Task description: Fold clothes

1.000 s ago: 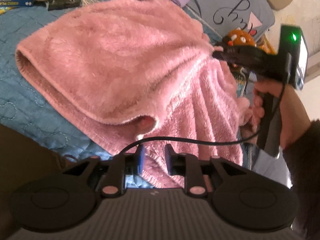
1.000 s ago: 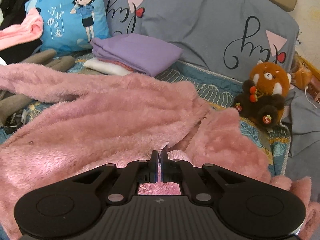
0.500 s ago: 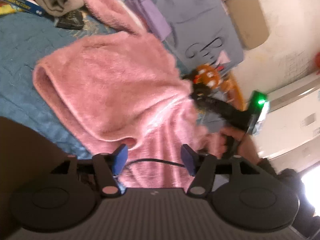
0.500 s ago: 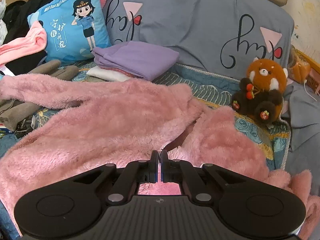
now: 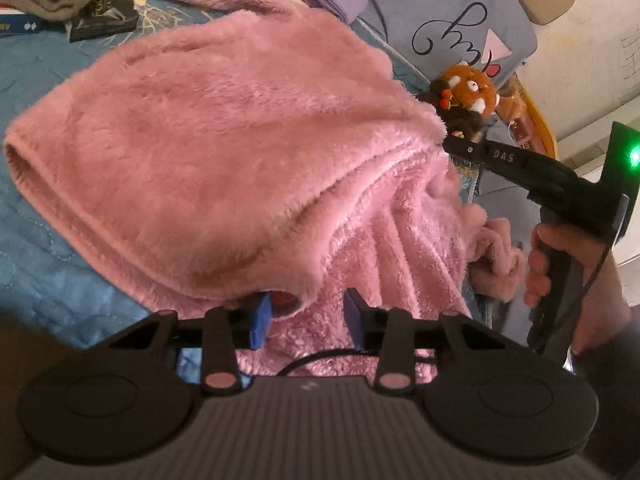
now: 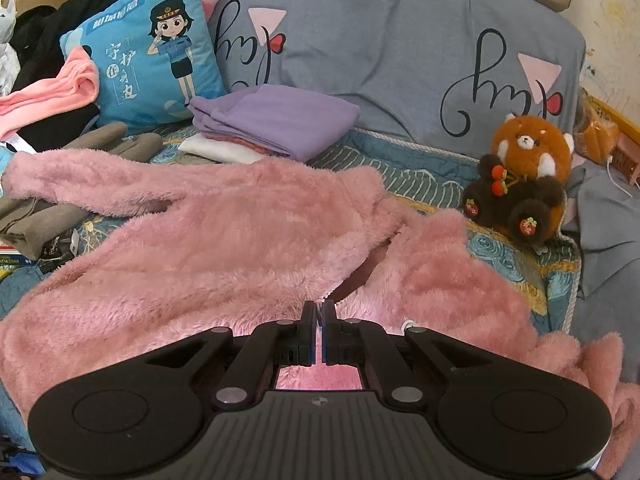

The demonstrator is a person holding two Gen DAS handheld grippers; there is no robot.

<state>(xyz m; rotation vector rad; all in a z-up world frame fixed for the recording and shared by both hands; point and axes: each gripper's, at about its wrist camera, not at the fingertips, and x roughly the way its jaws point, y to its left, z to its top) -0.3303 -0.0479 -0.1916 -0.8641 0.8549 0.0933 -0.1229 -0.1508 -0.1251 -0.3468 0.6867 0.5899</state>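
One fluffy pink fleece jacket (image 6: 224,248) fills the frame centre, partly folded, the right tool (image 6: 319,320) pinching its edge, the left tool (image 5: 306,314) spread.

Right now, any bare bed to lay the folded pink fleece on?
Bare blue quilt left of the pink fleece, and a strip between purple stack and plush toy. Far left is crowded: grey clothes, books.

You are working over a blue quilted bedspread (image 6: 420,168); a grey lettered headboard cushion (image 6: 400,48) is filling the frame's top, a cream scuffed wall (image 6: 612,20) showing upper right.
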